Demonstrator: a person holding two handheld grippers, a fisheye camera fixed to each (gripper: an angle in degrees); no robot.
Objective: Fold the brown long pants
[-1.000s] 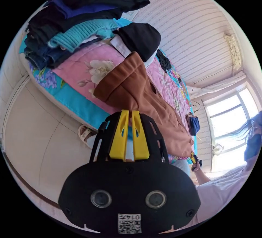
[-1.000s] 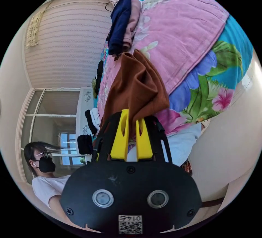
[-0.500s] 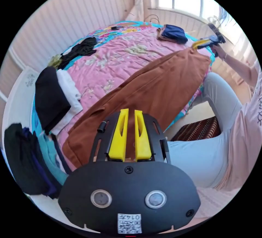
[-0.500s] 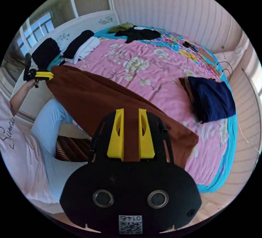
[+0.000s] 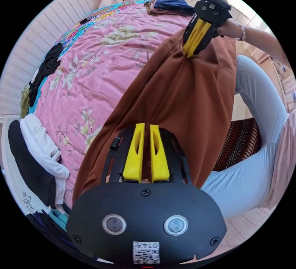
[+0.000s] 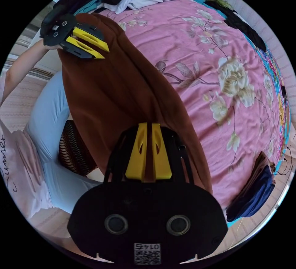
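Observation:
The brown long pants [image 5: 172, 96] hang stretched between the two grippers at the near edge of the pink flowered bed [image 5: 101, 59]. My left gripper [image 5: 144, 127] is shut on one end of the cloth. The right gripper [image 5: 193, 49] shows in the left gripper view pinching the other end. In the right gripper view the pants [image 6: 117, 90] run from my right gripper [image 6: 148, 125], shut on the cloth, up to the left gripper [image 6: 103, 53], and part of the cloth lies over the bed's edge.
Folded white and black clothes [image 5: 37, 154] lie at one end of the pink flowered bed [image 6: 215, 49], and a dark blue folded pile [image 6: 256, 188] lies at the other. Black garments [image 5: 46, 68] lie at the far side. The person's legs [image 5: 262, 127] stand close to the bed.
Both views have swung down toward the bed. The two grippers have come closer together, and the pants now hang shorter and slacker between them.

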